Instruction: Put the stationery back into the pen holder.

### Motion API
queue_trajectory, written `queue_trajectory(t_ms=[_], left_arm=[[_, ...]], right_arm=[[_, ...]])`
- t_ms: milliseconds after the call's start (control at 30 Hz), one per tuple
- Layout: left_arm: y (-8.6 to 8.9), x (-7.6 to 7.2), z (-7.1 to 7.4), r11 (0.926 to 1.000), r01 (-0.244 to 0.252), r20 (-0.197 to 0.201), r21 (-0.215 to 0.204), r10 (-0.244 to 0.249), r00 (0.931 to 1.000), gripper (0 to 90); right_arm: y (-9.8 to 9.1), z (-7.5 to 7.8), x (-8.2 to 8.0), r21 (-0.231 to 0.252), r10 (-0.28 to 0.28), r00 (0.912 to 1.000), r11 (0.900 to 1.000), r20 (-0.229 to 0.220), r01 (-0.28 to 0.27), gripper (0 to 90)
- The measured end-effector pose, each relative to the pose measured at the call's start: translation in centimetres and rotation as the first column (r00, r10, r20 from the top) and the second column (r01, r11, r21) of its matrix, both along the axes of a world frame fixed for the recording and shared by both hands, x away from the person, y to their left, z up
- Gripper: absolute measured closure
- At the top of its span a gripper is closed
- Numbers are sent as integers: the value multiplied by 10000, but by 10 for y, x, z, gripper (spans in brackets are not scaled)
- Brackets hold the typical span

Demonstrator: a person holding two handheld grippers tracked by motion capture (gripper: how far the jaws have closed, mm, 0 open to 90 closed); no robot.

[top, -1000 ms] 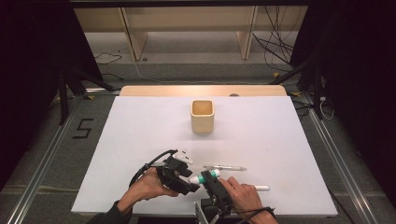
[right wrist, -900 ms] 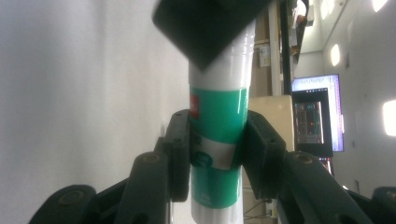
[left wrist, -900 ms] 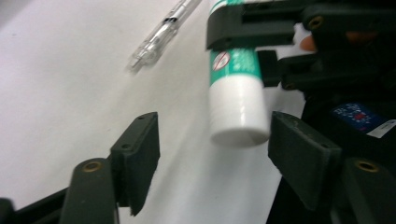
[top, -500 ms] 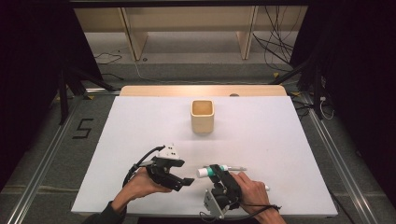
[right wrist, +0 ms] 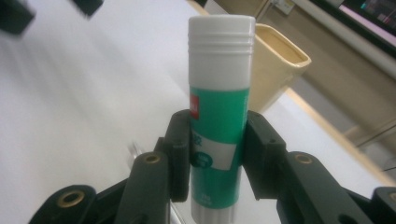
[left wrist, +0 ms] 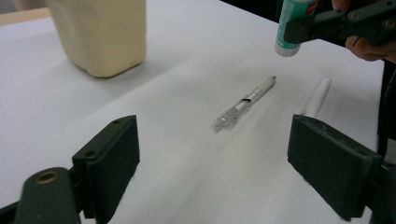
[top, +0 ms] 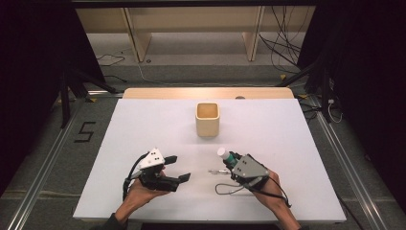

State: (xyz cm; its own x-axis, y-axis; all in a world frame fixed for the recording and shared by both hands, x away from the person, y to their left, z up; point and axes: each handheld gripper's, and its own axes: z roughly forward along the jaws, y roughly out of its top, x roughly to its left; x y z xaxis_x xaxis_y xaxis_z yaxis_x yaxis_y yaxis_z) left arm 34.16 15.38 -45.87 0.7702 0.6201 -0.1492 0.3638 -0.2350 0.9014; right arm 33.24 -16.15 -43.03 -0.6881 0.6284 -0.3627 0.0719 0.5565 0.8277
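A green-and-white glue stick stands upright between my right gripper's jaws, which are shut on its lower half, lifted off the white table. My left gripper hovers to the left near the front edge. Its jaws have just been opening and stand wide apart with nothing between them. In the left gripper view a clear pen and a white pen lie on the table beyond the jaws, and the glue stick hangs above them. A cream cup stands mid-table.
The white table has a wooden strip along its far edge. Dark floor with rails and cables surrounds it. The clear pen lies just left of my right hand.
The two grippers were together at the glue stick; my left jaws opened and drew away to the left. My right gripper rose and moved right and toward the cup with the stick.
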Motion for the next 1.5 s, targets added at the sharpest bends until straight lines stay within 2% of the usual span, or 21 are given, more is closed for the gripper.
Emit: queue_trajectory(t_ms=[67, 167, 267, 400, 600, 633, 833, 1100, 1167, 1300, 1400, 1500], left_arm=[[5, -1, -2, 9998, -166, 74, -102, 167, 9998, 154], [10, -2, -4, 9990, -430, 132, -132, 432, 9990, 154], [15, -3, -7, 9977, -671, 147, -131, 673, 9976, 153], [21, -5, -11, 9961, -855, 168, -213, 859, 9962, 154], [24, -7, -11, 9943, -1026, 310, -290, 1035, 9941, 154], [24, -7, -11, 9939, -1057, 355, -319, 1068, 9937, 153], [27, -10, -11, 9908, -1293, 427, -404, 1310, 9905, 154], [26, -15, -12, 9914, -1230, 445, -457, 1250, 9912, 154], [26, -15, -13, 9914, -1233, 424, -442, 1251, 9912, 154], [27, -16, -13, 9908, -1264, 427, -485, 1285, 9908, 154], [28, -16, -13, 9905, -1293, 423, -464, 1313, 9904, 154], [29, -16, -13, 9907, -1291, 448, -428, 1310, 9904, 154]], right_arm=[[-3, 5, 10, 904, 13, 9977, 9959, -671, 47, 657], [-6, 12, 26, 2195, 100, 9883, 9753, -1524, 240, 657], [-5, 16, 40, 2685, 88, 9813, 9623, -1923, 440, 657], [-3, 20, 56, 3469, 277, 9684, 9358, -2478, 620, 657], [5, 30, 78, 3985, 342, 9557, 9128, -2923, 892, 657], [7, 32, 82, 4064, 364, 9559, 9093, -2914, 893, 657], [15, 41, 104, 4326, 307, 9488, 8943, -3144, 1144, 657], [25, 49, 129, 4473, 155, 9411, 8824, -3378, 1460, 657], [28, 50, 135, 4567, 192, 9376, 8767, -3471, 1511, 657], [33, 53, 145, 4494, 91, 9345, 8784, -3559, 1626, 657], [37, 54, 153, 4547, -4, 9323, 8730, -3616, 1767, 657], [40, 52, 160, 4649, -55, 9255, 8635, -3787, 1954, 657]])
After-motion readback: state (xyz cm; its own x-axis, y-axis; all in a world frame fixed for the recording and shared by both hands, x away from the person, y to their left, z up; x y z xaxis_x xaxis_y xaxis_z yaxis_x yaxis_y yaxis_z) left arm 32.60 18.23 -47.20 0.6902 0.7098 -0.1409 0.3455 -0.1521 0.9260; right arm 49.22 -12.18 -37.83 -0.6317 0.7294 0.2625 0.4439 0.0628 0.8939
